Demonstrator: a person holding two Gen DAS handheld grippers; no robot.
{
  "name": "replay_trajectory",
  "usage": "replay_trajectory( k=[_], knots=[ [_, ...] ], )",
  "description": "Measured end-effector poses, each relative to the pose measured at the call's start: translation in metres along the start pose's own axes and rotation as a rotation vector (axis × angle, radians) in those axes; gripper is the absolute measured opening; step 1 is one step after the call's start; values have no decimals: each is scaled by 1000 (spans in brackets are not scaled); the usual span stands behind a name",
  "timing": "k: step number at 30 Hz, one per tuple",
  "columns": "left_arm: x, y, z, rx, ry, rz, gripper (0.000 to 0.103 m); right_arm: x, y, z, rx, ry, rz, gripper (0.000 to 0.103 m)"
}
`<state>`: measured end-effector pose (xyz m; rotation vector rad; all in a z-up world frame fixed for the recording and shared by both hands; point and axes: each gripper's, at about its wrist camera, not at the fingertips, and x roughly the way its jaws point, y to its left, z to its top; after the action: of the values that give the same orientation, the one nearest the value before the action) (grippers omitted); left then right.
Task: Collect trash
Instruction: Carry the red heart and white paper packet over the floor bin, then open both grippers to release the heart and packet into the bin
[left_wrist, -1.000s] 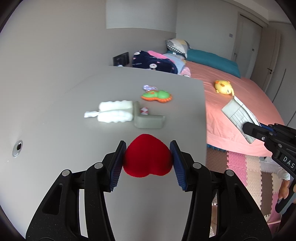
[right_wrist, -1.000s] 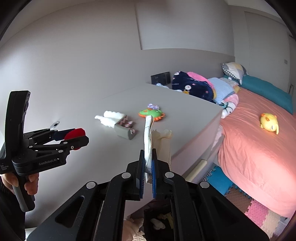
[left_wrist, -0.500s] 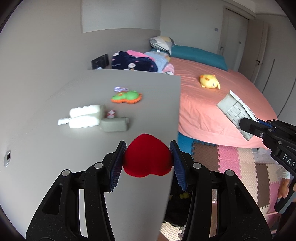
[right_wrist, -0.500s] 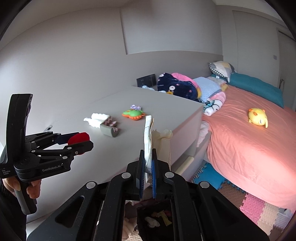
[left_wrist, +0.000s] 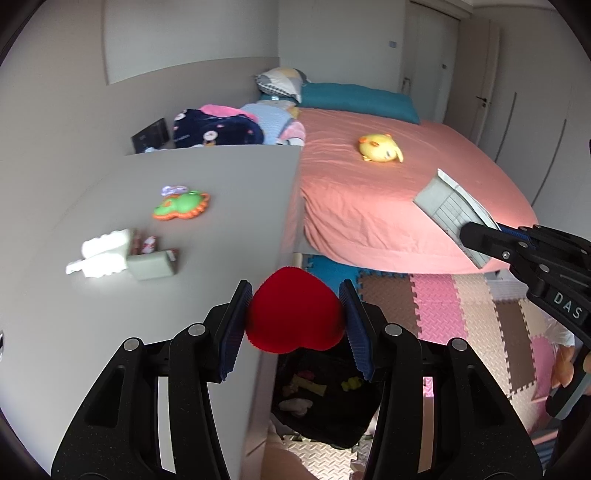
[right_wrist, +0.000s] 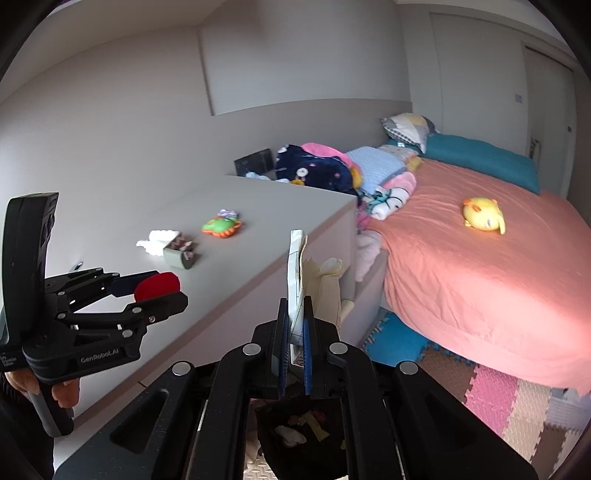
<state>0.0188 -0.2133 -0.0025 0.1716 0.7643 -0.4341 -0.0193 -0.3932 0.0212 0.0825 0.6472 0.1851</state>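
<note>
Grey desk (left_wrist: 207, 236): left jaws clamp red heart (left_wrist: 295, 310); right jaws pinch paper (right_wrist: 295, 273) edge-on.

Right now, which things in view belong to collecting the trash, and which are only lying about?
Part of the job:
- red heart piece, held in left hand-held gripper
- folded paper carton, held in right hand-held gripper
- black bin below, with trash inside

Only lying about:
- green toy on grey table
- yellow plush on bed
- pillows
</note>
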Motion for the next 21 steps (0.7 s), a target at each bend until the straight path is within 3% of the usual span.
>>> replay_trajectory(
  k=[13,21],
  knots=[
    [19,-34,2,67,35,-62,48,-10,-32,-9,58,3,-64,7],
    [38,-39,-4,77,88,-75,49,5,-43,-16,66,63,-83,7]
  ],
)
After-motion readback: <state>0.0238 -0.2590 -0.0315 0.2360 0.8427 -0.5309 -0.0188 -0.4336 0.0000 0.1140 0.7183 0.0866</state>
